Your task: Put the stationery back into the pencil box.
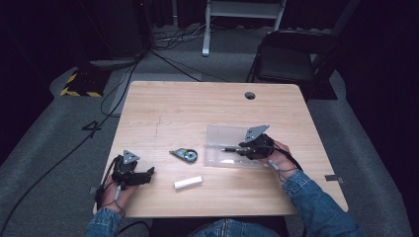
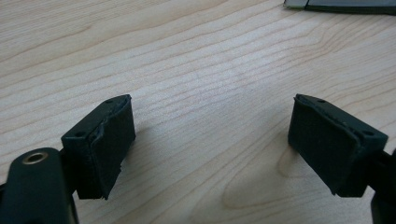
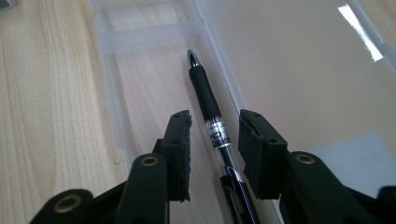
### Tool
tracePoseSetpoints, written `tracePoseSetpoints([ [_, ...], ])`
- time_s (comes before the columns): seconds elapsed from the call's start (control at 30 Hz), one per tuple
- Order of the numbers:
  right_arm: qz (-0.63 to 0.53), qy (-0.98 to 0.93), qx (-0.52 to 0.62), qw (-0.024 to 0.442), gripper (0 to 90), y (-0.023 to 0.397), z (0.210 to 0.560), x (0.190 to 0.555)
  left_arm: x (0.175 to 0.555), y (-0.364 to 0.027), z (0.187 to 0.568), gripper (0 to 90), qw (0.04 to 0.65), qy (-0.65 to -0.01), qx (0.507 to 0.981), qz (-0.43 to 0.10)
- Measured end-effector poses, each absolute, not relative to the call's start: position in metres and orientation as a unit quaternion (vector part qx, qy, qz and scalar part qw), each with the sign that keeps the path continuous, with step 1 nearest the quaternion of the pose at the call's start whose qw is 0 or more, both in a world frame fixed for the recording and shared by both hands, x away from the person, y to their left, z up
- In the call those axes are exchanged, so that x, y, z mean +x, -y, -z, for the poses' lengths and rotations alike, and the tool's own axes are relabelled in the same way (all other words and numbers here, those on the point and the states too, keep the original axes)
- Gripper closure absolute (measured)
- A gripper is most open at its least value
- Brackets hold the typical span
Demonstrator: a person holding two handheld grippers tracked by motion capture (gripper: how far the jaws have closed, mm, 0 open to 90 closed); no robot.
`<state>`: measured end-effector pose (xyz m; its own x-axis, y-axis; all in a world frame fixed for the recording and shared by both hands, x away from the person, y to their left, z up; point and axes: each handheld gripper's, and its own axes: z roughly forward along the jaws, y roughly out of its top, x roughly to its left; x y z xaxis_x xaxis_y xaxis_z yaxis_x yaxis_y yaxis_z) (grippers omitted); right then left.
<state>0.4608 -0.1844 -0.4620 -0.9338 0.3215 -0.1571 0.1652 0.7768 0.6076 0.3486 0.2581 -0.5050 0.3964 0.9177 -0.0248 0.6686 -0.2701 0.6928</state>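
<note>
A: How far along does the packing look?

B: One item in, I'd judge. The black pen [image 3: 208,109] lies in the clear plastic case [image 1: 217,134], in a narrow compartment along the case's near side, its tip pointing away from the right gripper [image 3: 215,135] along the channel.

A: Is that gripper gripping it?

B: No. In the right gripper view the jaws stand on either side of the barrel with a gap on each side, the pads not pressing, so the pen rests on the floor of the case on its own. It reads as a release, with the placing done.

A: And the left gripper [image 2: 210,140]?

B: Its jaws are spread wide over bare table [image 2: 196,60], nothing between them. From above it sits at the near left corner of the table, well apart from the case.

A: What's left outside?

B: Two things on the wood between the hands: a correction tape dispenser [image 1: 185,155], just left of the case, and a small white eraser-like block [image 1: 188,182], nearer the person. If they belong in the case, both remain to be moved.

A: Anything else in the case?

B: The wider compartment beside the pen looks bare, apart from glare and a pale patch I can't make out
</note>
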Motion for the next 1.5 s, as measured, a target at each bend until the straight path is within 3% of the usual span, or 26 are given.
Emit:
tracePoseSetpoints([
  [0.63,-0.375,-0.912,0.146,0.072,52.5,0.176,0.44,0.447,0.349,-0.258,0.505,15.2,0.319,-0.513,0.772,-0.195],
  [1.1,-0.411,-0.901,0.136,0.019,47.0,0.134,0.432,0.434,0.348,-0.258,0.505,15.1,0.319,-0.509,0.775,-0.196],
  [1.5,-0.41,-0.901,0.14,0.012,42.6,0.094,0.432,0.442,0.347,-0.258,0.505,15.1,0.32,-0.507,0.777,-0.194],
])
